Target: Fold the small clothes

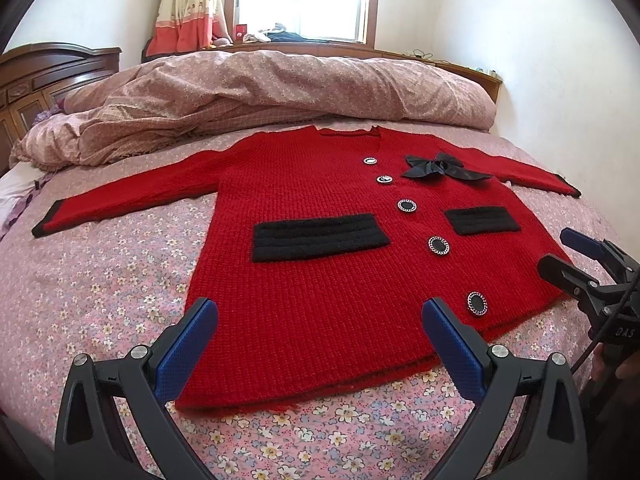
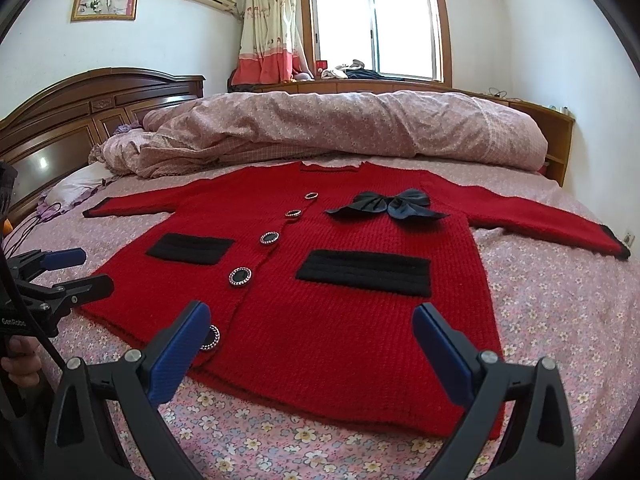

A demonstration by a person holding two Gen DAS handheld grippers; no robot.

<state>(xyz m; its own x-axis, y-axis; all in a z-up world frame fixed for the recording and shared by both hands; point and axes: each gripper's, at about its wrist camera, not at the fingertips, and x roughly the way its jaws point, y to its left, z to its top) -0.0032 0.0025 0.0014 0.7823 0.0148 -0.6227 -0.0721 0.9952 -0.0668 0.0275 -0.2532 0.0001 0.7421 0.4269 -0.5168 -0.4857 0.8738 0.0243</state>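
A small red knit cardigan (image 1: 320, 280) lies flat, front up, on the bed, sleeves spread to both sides. It has black pockets, a row of black buttons and a black bow (image 1: 444, 166). It also shows in the right wrist view (image 2: 340, 320). My left gripper (image 1: 320, 308) is open and empty, hovering over the hem's left half. My right gripper (image 2: 312, 316) is open and empty over the hem's right half. Each gripper shows at the edge of the other's view: the right one (image 1: 564, 252) and the left one (image 2: 86, 268).
The bed has a pink floral sheet (image 1: 100, 280). A rolled pink quilt (image 1: 280, 92) lies across the bed behind the cardigan. A dark wooden headboard (image 2: 80, 112) is at the left. A window and a low shelf (image 2: 560, 136) are beyond the bed.
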